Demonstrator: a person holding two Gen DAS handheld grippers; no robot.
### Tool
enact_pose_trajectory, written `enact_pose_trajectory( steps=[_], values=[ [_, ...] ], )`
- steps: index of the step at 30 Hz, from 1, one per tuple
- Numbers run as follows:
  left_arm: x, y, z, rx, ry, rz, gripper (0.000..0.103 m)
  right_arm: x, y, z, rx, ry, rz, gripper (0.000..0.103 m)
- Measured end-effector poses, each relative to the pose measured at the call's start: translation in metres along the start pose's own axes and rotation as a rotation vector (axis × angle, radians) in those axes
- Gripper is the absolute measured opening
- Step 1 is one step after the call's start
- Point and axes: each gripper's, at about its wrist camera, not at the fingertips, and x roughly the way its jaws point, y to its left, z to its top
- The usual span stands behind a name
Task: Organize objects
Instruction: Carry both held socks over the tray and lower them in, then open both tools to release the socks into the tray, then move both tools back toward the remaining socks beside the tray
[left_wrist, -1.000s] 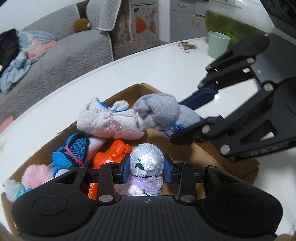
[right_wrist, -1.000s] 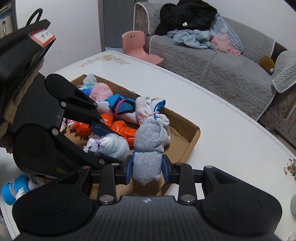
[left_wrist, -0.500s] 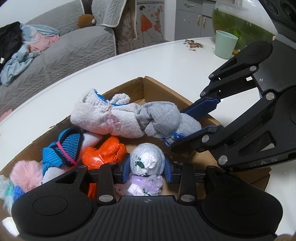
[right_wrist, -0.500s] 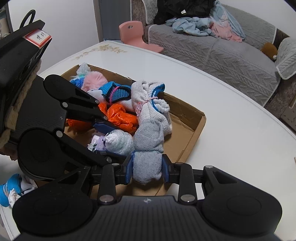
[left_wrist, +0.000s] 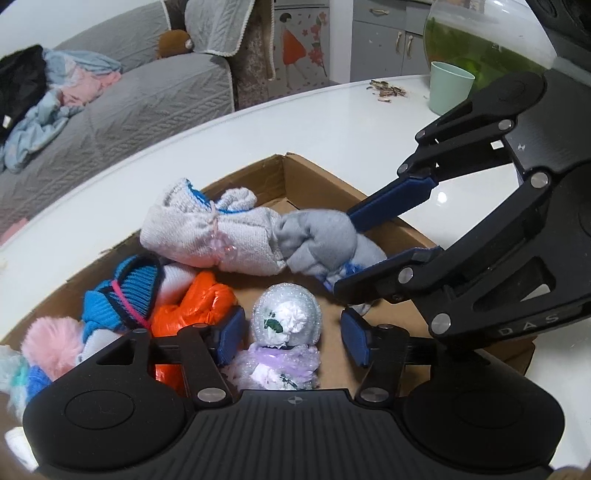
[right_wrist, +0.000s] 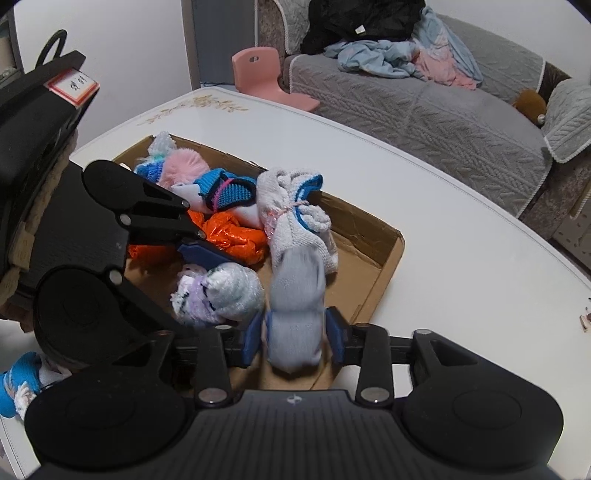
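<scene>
The left wrist view alone takes in a mint-green cup (left_wrist: 450, 86) and a glass bowl of green water (left_wrist: 484, 44) at the far side of the white table (left_wrist: 332, 125); the right wrist view alone shows a pink chair (right_wrist: 266, 74) and a blue-and-white bundle (right_wrist: 18, 387) lying on the table outside the cardboard box (right_wrist: 384, 269). A second ago both grippers were clamped tight. Now the left gripper (left_wrist: 291, 336) is opening, its pads clear of the silvery white bundle (left_wrist: 286, 317), which sits between them on the box floor atop a lilac frill. The right gripper (right_wrist: 293, 334) is also opening, the grey rolled sock (right_wrist: 297, 295) between its pads, blurred and at most lightly touching them. That sock is pale grey, knotted into a soft roll, lying in the box against a white towelling bundle (left_wrist: 210, 236) with blue trim, beside an orange foil packet (left_wrist: 192, 306).
</scene>
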Motion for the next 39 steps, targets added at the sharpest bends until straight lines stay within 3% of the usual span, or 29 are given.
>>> enact_pose_trajectory(
  steps=[10, 18, 25, 30, 32, 35, 39],
  values=[
    [-0.029, 0.002, -0.006, -0.02, -0.014, 0.018, 0.077, -0.01, 0.004, 0.002, -0.013, -0.027, -0.031, 0.047],
    [-0.062, -0.005, -0.038, -0.016, 0.058, 0.053, 0.079, -0.027, 0.027, -0.004, -0.028, -0.028, -0.038, 0.051],
    [-0.104, -0.003, -0.053, -0.105, 0.05, 0.065, 0.083, -0.046, 0.054, -0.019, -0.043, -0.013, -0.022, 0.056],
    [-0.126, -0.019, -0.076, -0.112, 0.067, 0.067, 0.085, -0.059, 0.069, -0.025, -0.027, -0.018, -0.02, 0.061],
    [-0.13, -0.023, -0.083, -0.103, 0.074, 0.08, 0.085, -0.057, 0.08, -0.028, -0.034, -0.03, -0.011, 0.067],
    [-0.134, -0.022, -0.087, -0.084, 0.076, 0.112, 0.086, -0.042, 0.091, -0.025, -0.022, -0.008, 0.0, 0.067],
    [-0.137, 0.0, -0.092, -0.184, 0.068, 0.118, 0.086, -0.032, 0.094, -0.017, 0.021, -0.007, -0.002, 0.068]
  ],
)
